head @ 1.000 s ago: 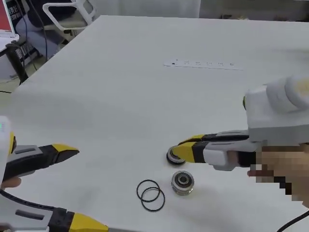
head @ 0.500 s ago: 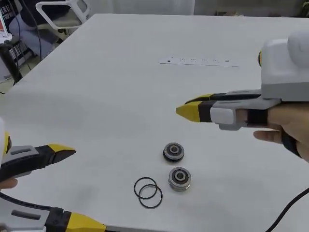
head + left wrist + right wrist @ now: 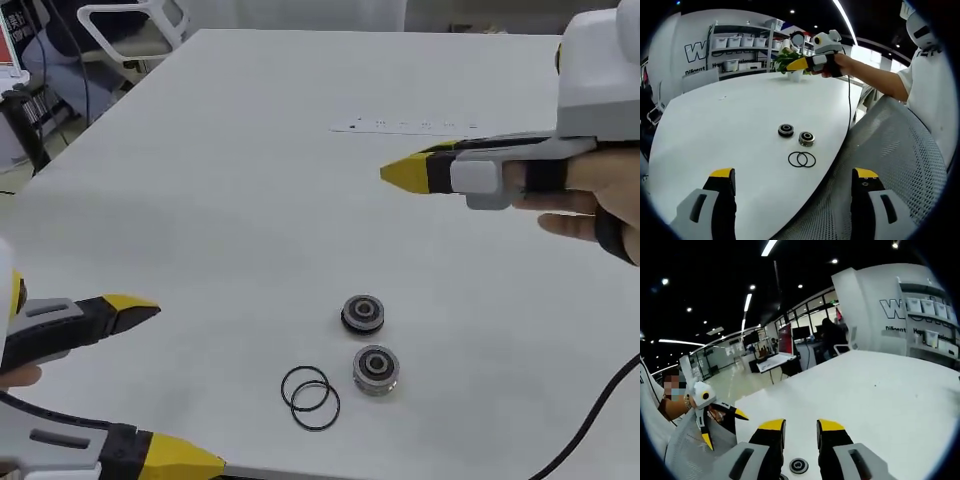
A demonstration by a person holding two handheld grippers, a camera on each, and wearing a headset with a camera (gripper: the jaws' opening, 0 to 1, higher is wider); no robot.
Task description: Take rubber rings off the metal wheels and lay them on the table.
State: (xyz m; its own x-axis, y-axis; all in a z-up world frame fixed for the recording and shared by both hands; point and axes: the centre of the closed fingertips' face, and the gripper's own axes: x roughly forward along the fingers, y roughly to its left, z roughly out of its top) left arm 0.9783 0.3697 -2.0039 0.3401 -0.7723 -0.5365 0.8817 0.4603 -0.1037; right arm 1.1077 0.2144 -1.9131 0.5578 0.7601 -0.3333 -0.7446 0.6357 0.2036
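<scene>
Two metal wheels lie on the white table (image 3: 250,180). The far wheel (image 3: 362,313) (image 3: 786,130) (image 3: 799,465) shows a dark band around its rim. The near wheel (image 3: 376,368) (image 3: 806,138) looks bare silver. Two black rubber rings (image 3: 310,397) (image 3: 801,159) lie overlapping just left of the near wheel. My right gripper (image 3: 400,172) (image 3: 796,64) (image 3: 801,426) hangs well above the table, behind the wheels, jaws a narrow gap apart and holding nothing. My left gripper (image 3: 160,385) (image 3: 794,175) (image 3: 705,412) stands wide open at the table's near left edge.
A flat white strip (image 3: 405,126) lies further back on the table. An office chair (image 3: 130,25) stands off the back left corner. A black cable (image 3: 595,420) trails at the lower right. The rings lie close to the table's front edge.
My right gripper has lifted off the far wheel and moved up and back to the right, leaving the wheel on the table. The left gripper has stayed put.
</scene>
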